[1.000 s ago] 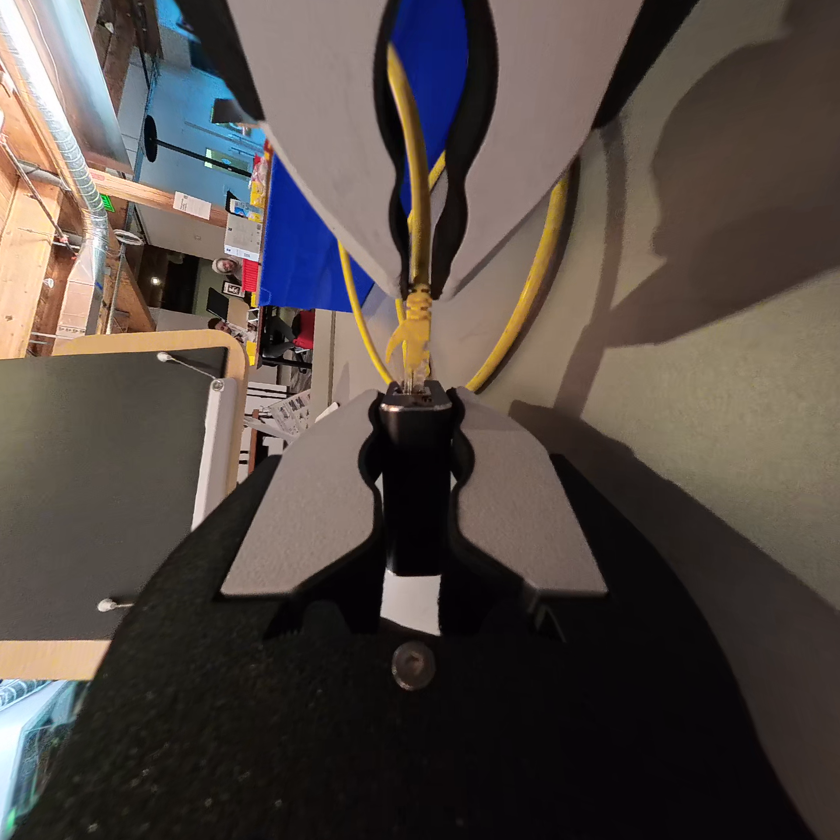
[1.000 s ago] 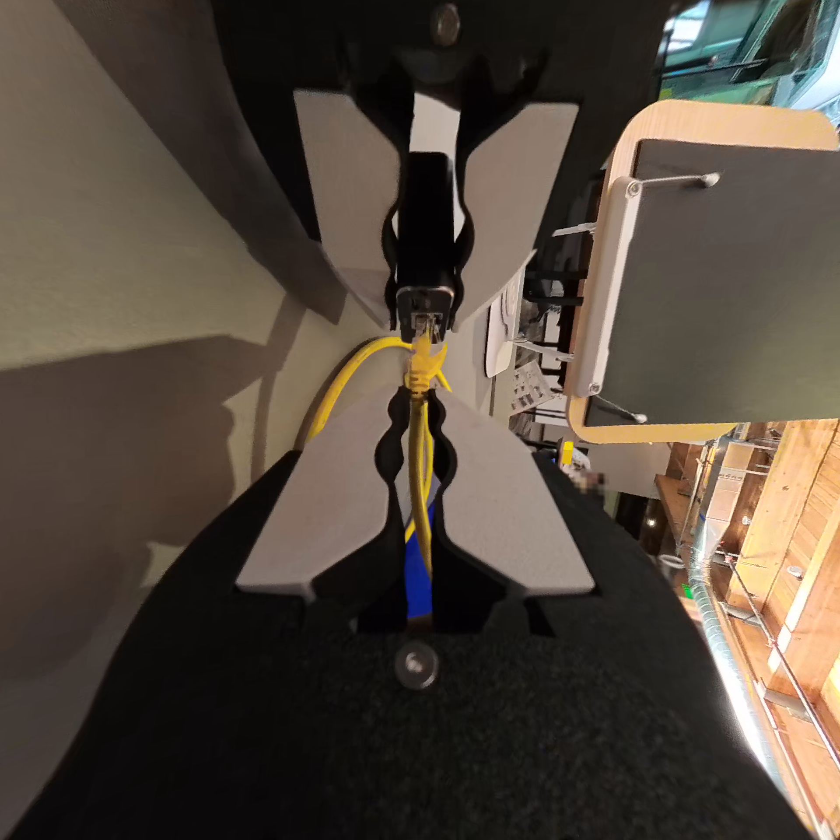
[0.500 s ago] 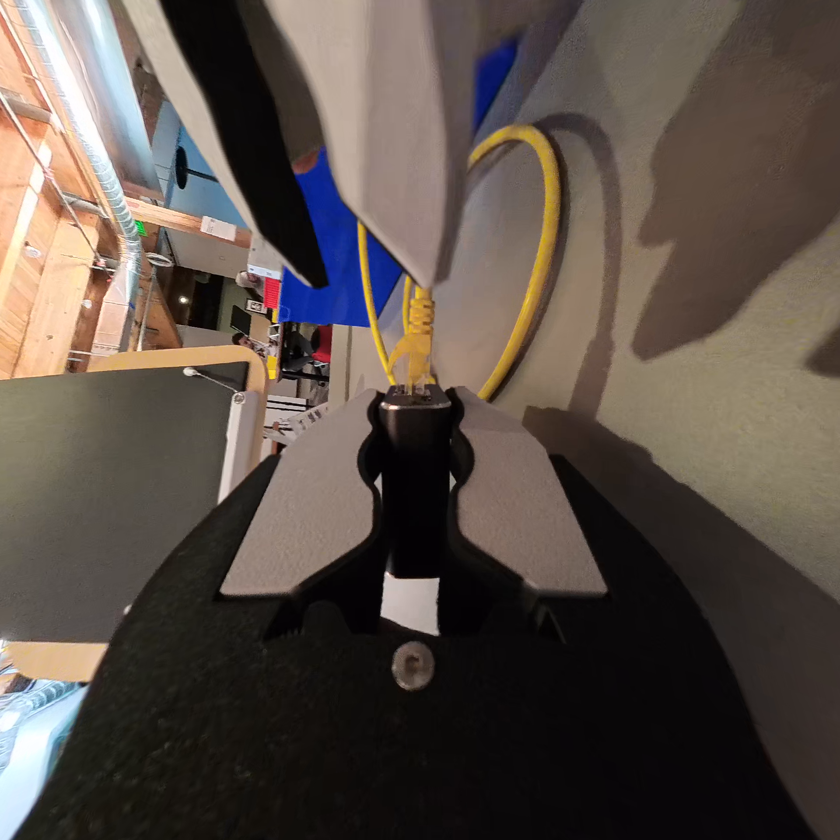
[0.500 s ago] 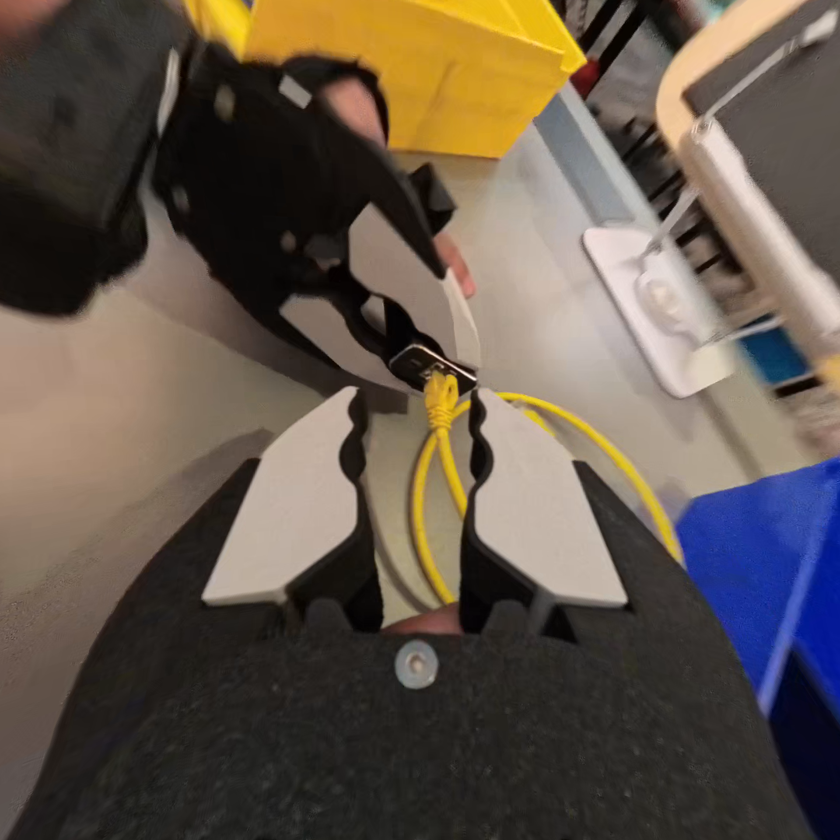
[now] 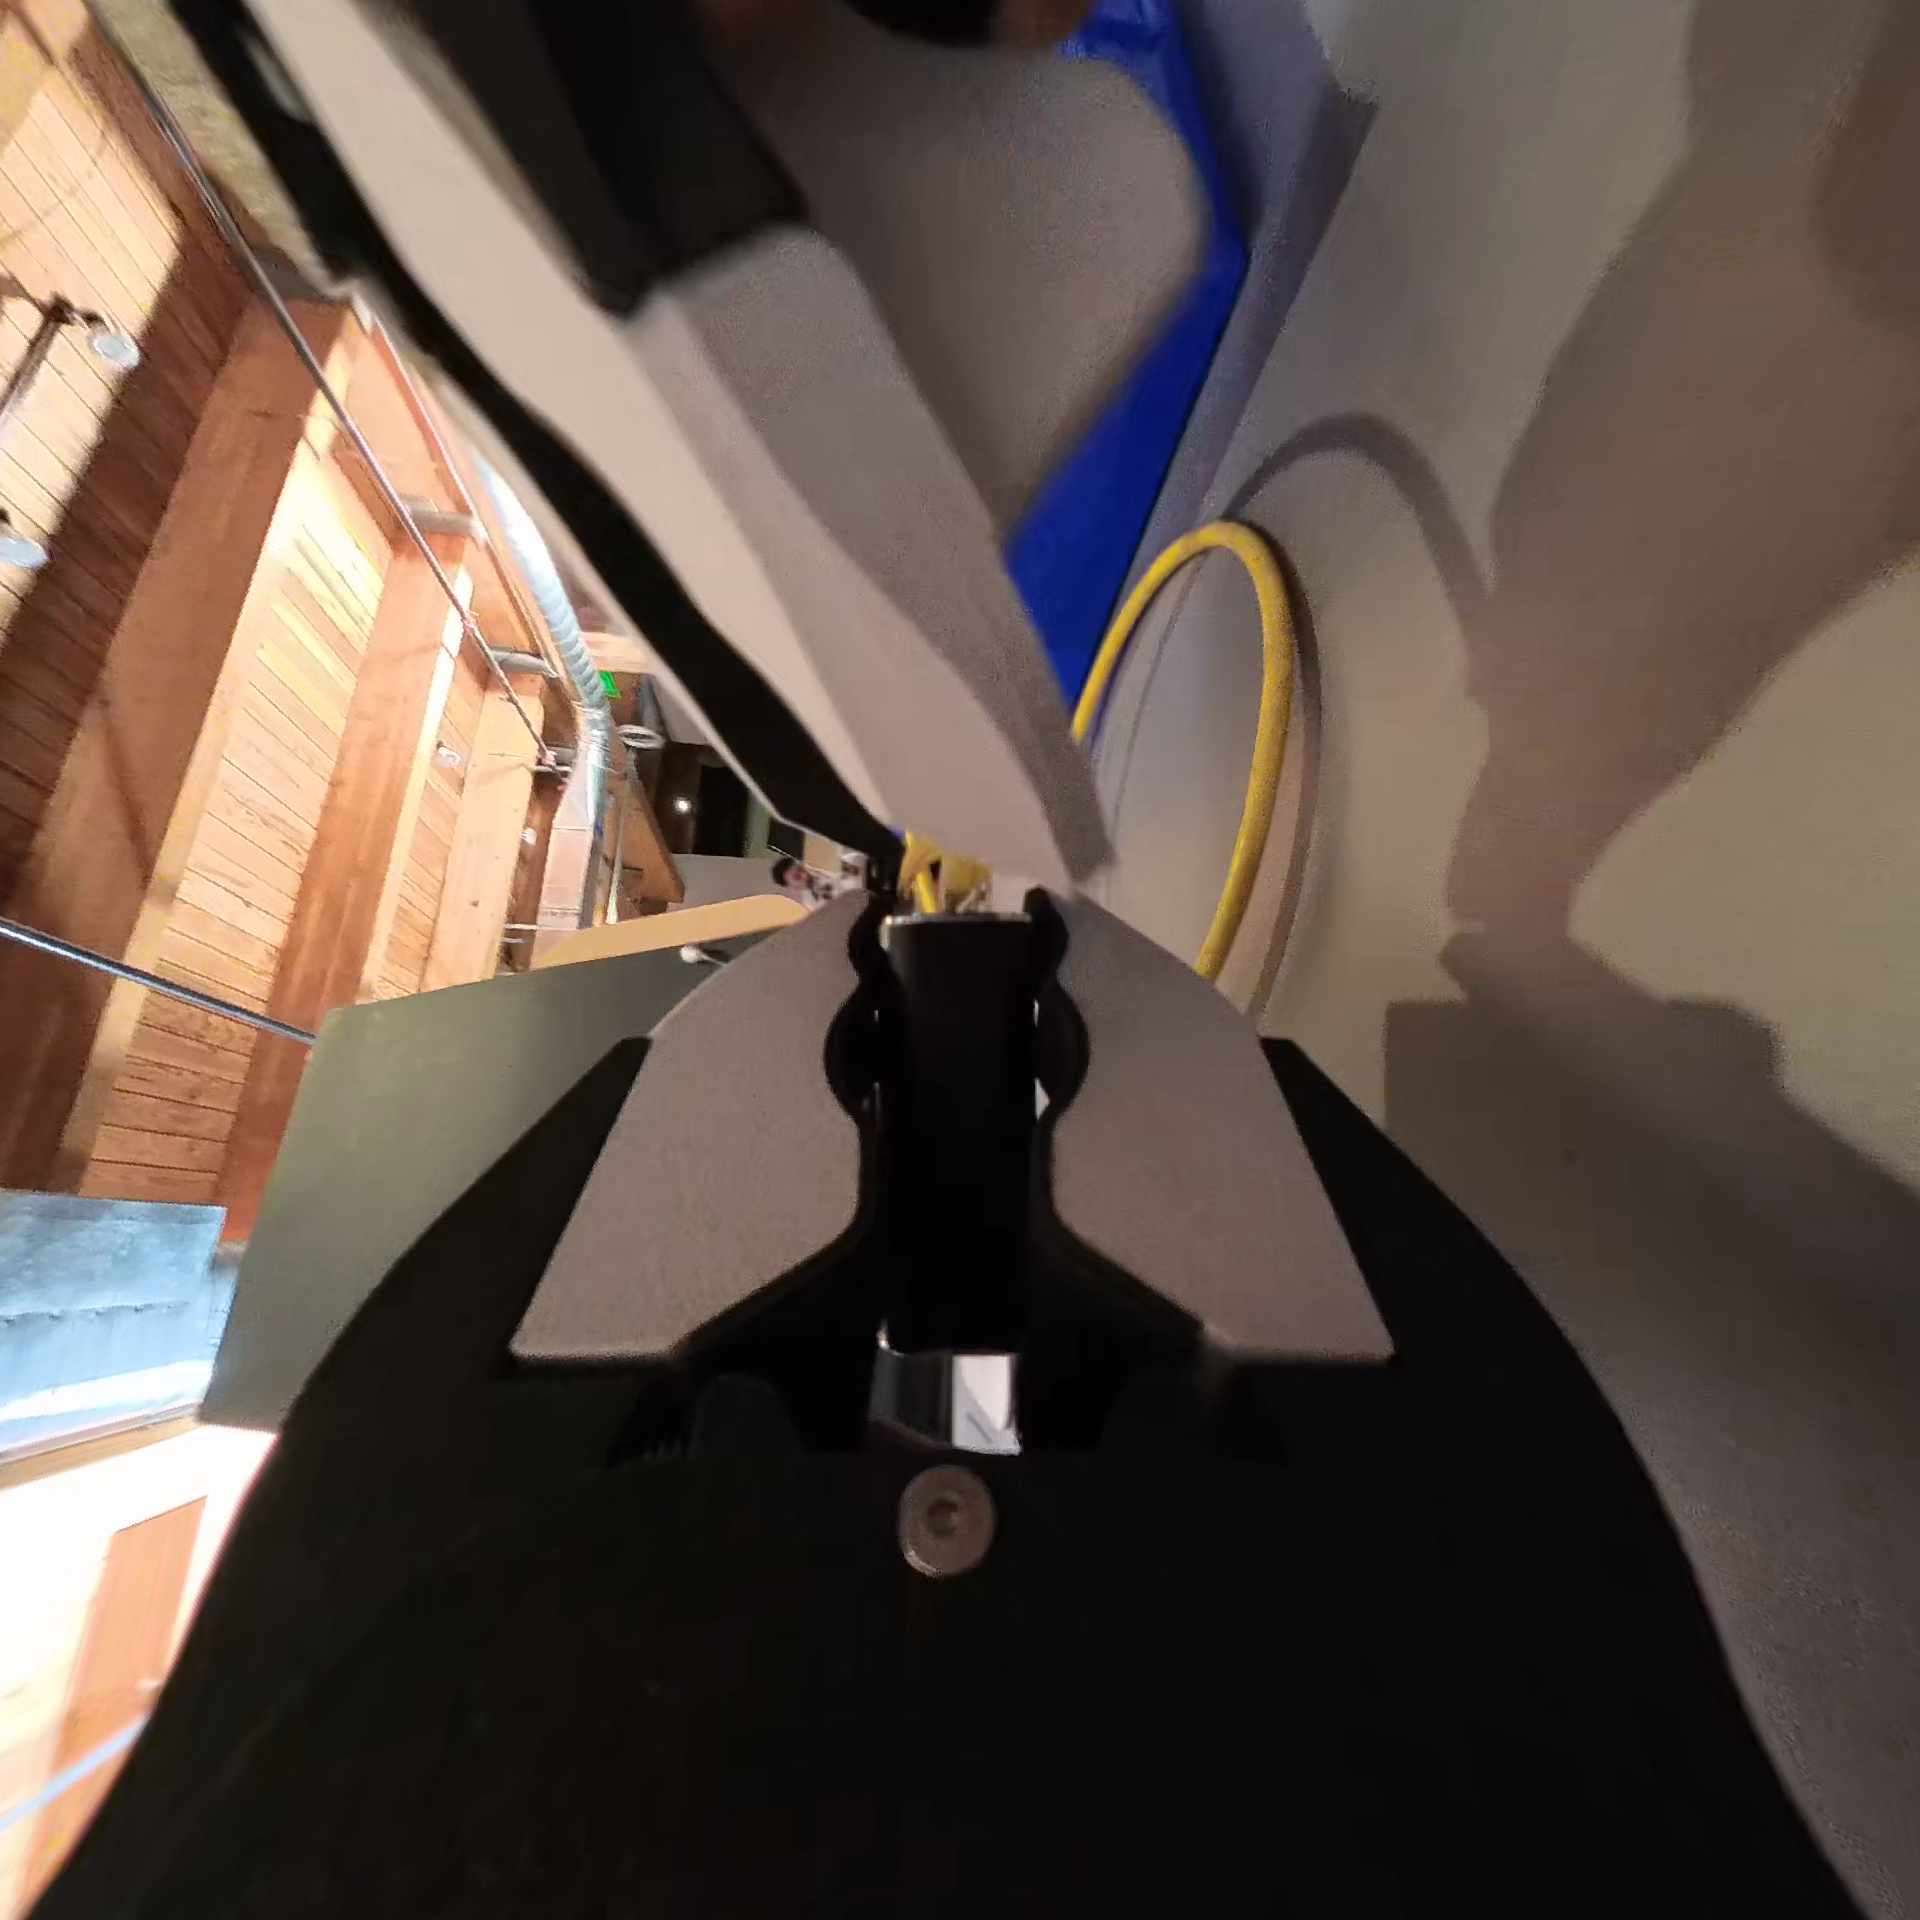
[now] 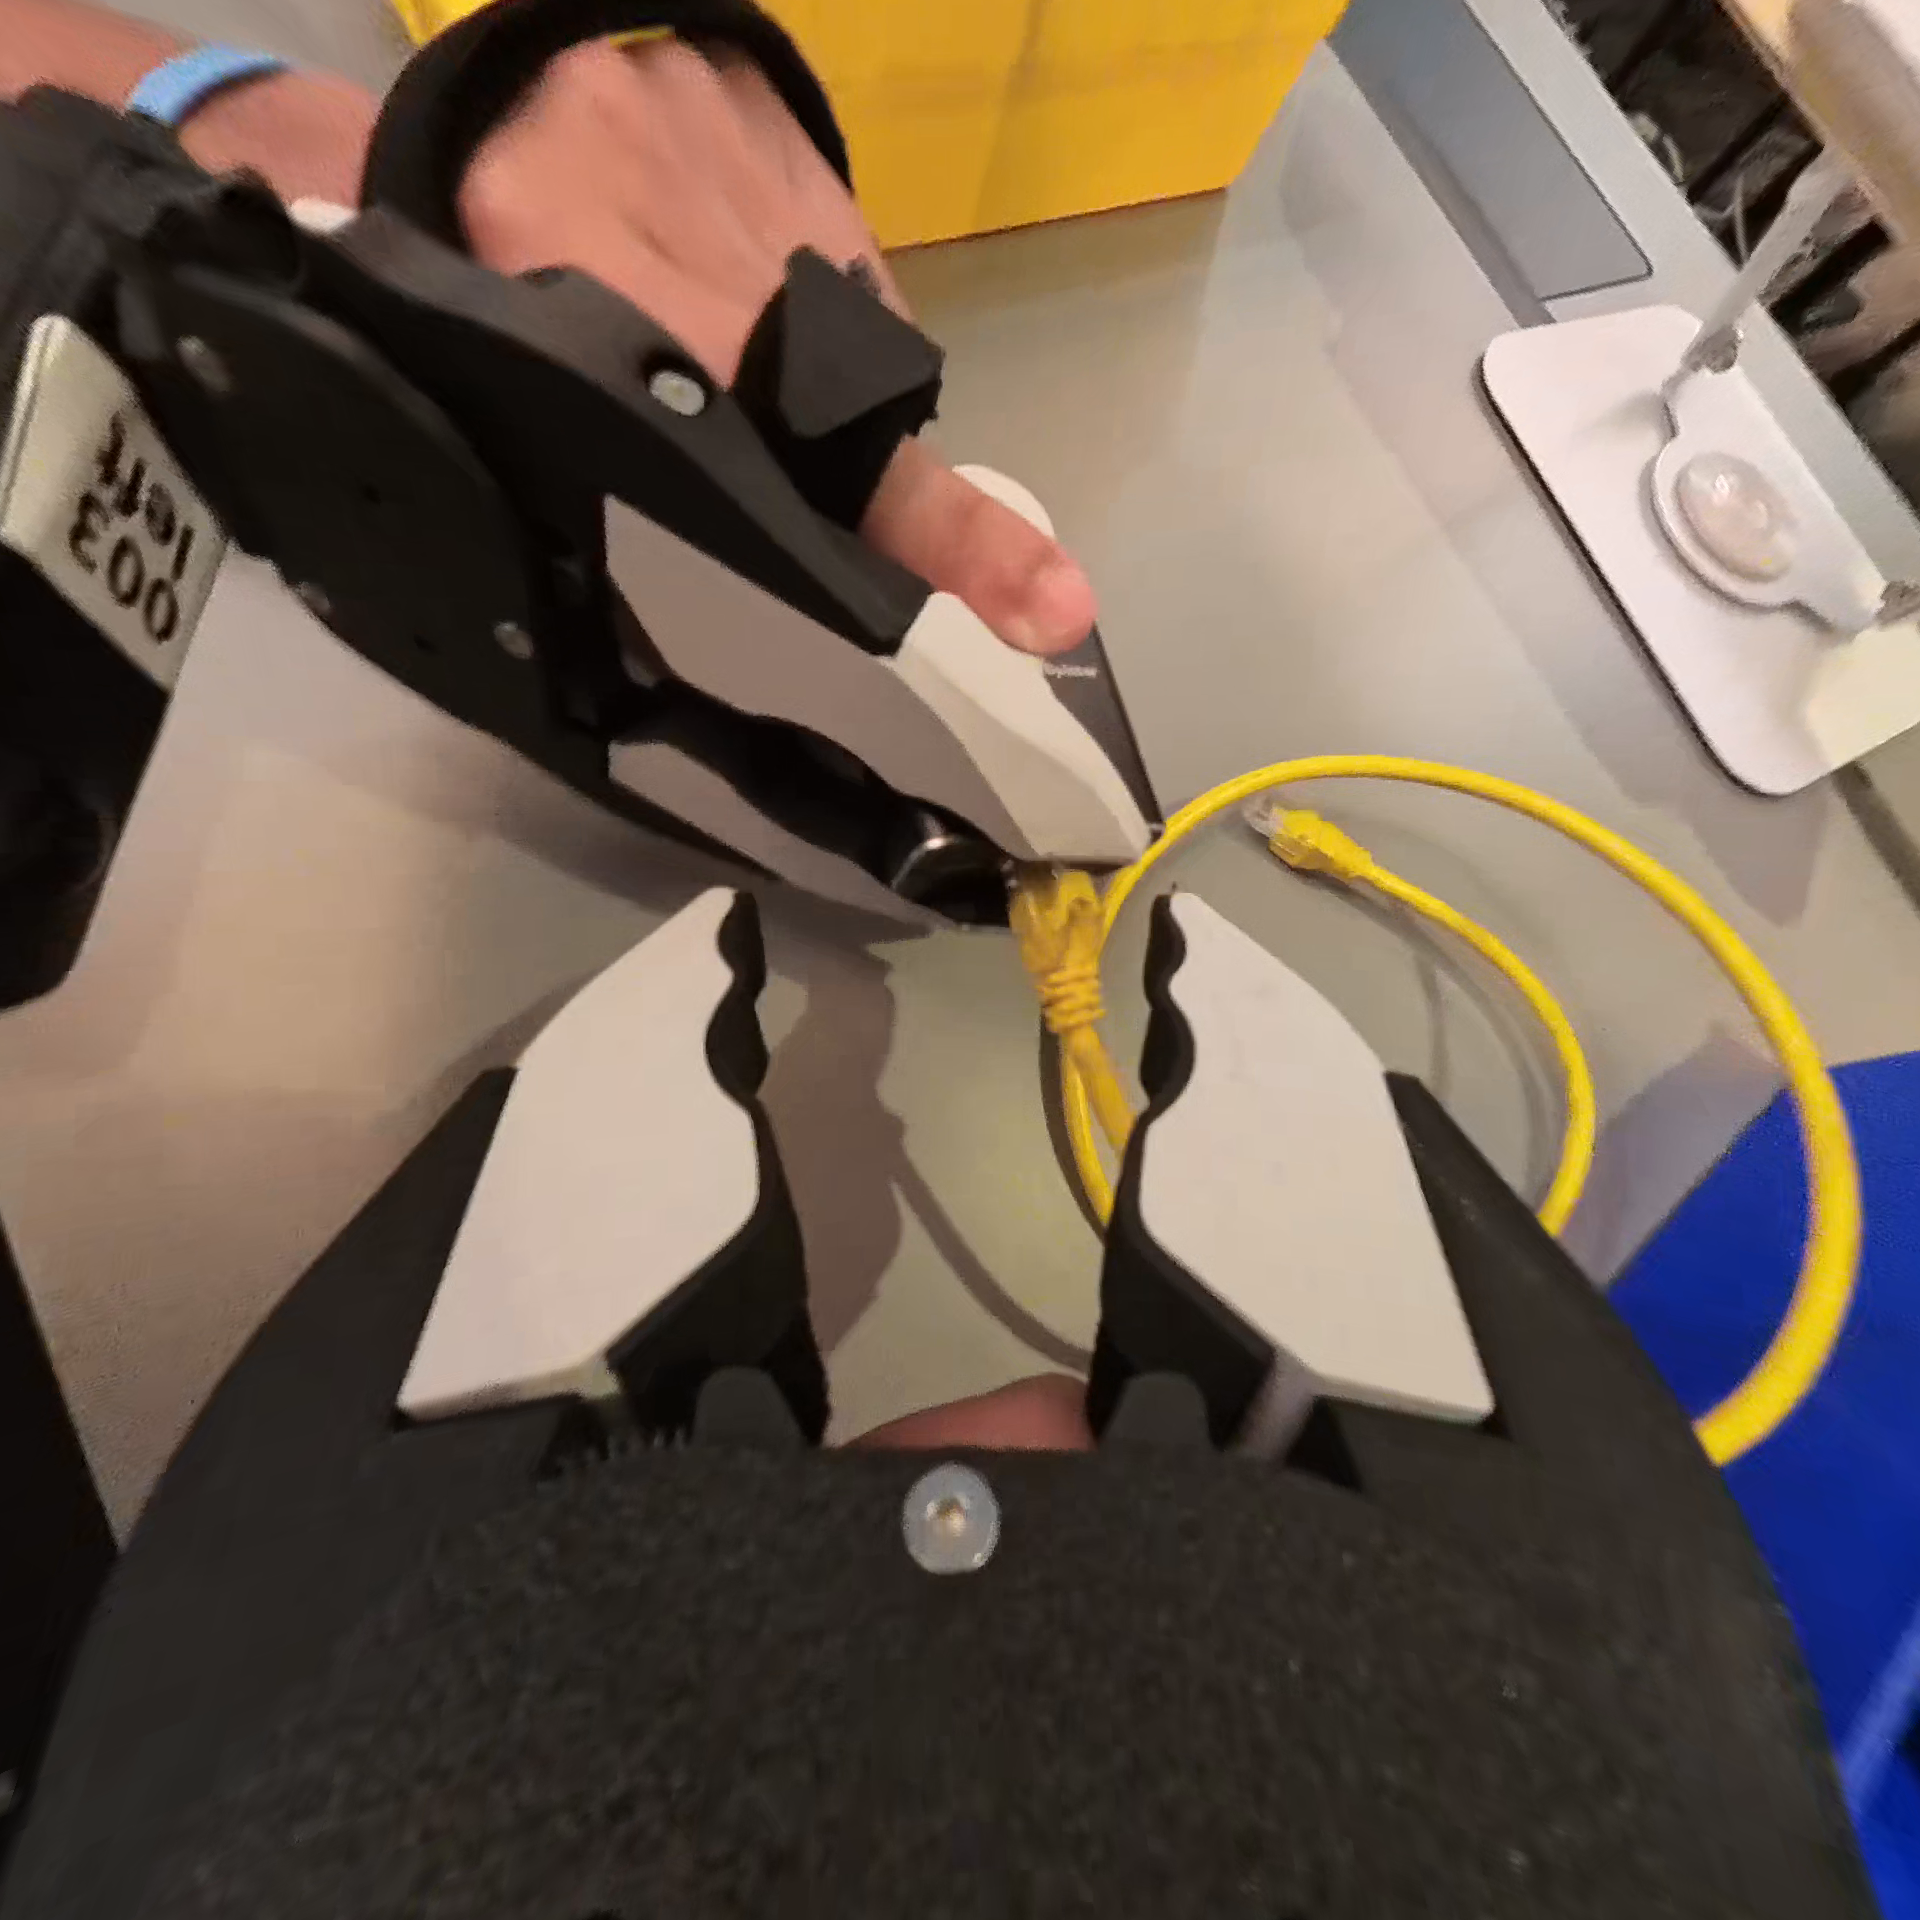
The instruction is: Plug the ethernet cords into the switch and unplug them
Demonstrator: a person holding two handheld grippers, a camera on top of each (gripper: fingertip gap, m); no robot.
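My left gripper (image 5: 956, 925) is shut on a small black switch (image 5: 956, 1122) and holds it above the grey table (image 6: 1299, 416). A yellow ethernet plug (image 6: 1055, 914) sits in the switch's port, and it also shows in the left wrist view (image 5: 951, 883). My right gripper (image 6: 951, 914) is wide open. The yellow cord (image 6: 1091, 1081) runs between its fingers, close to the right finger, and the pads do not press on it. The cord loops over the table, and its free plug (image 6: 1309, 836) lies there. One right finger (image 5: 831, 582) fills the top of the left wrist view.
A blue bin (image 6: 1766, 1247) stands at the right and a yellow bin (image 6: 1039, 104) at the back. A white stand base (image 6: 1662, 540) sits at the back right. A person's hand (image 6: 675, 208) holds the left gripper. Only a small space, under 4 cm, lies between the two pairs of fingers.
My right gripper was shut on the yellow cord just behind the plug; it has opened wide, let the cord go and swung round. The plug stays in the switch, which my left gripper still holds.
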